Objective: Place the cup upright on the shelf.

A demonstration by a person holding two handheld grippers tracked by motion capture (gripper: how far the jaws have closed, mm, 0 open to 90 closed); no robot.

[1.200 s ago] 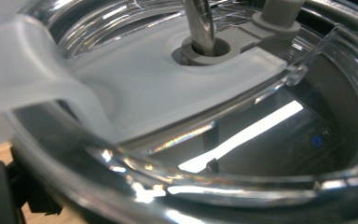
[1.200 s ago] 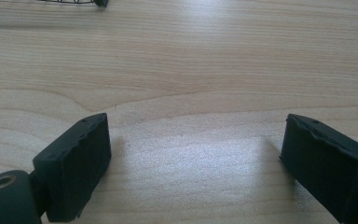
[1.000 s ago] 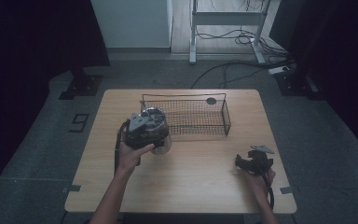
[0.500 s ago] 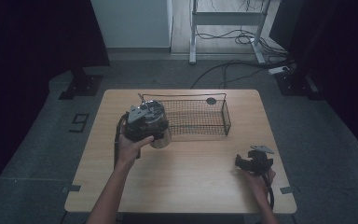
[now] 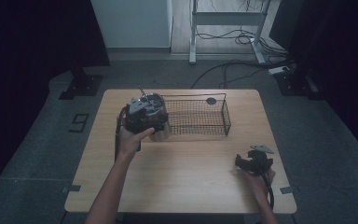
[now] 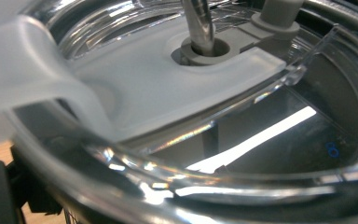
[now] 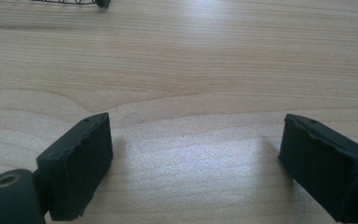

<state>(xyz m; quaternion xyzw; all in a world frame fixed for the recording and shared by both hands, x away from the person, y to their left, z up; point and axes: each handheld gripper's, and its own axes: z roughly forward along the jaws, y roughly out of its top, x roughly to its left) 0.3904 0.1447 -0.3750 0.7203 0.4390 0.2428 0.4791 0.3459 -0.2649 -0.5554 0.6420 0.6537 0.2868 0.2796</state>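
The left gripper, its jaws clamped on the clear lidded tumbler, has carried it up toward the wire basket just beyond, while the right gripper rests wide open and empty, so loading looks near.

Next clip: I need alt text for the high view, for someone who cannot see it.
A person's left gripper holds a clear lidded cup with a straw at the left end of a black wire basket on a wooden table. The right gripper rests open near the table's right edge. A small dark disc lies behind the basket.
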